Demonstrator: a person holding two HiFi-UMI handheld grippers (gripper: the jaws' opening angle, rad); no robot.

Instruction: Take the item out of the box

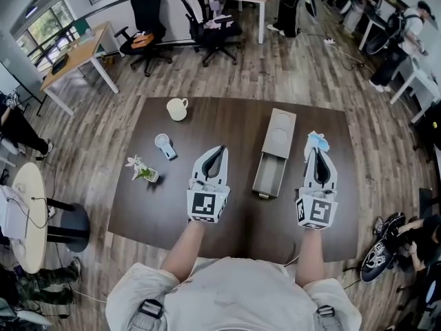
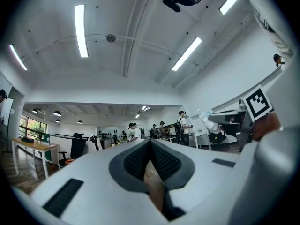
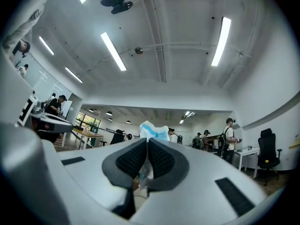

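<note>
Right claw (image 3: 147, 146) closed on a white-and-blue packet (image 3: 153, 131), held over the counter (image 1: 207, 126) just right of the grey box (image 1: 279, 135), whose drawer (image 1: 269, 176) stands pulled out. Left claw (image 2: 150, 146) closed on nothing, left of the box. Square black-and-white markers (image 1: 206, 203) top both claws. Mug (image 1: 177, 108), small fan (image 1: 164, 145) and flower sprig (image 1: 142, 169) lie farther left.
</note>
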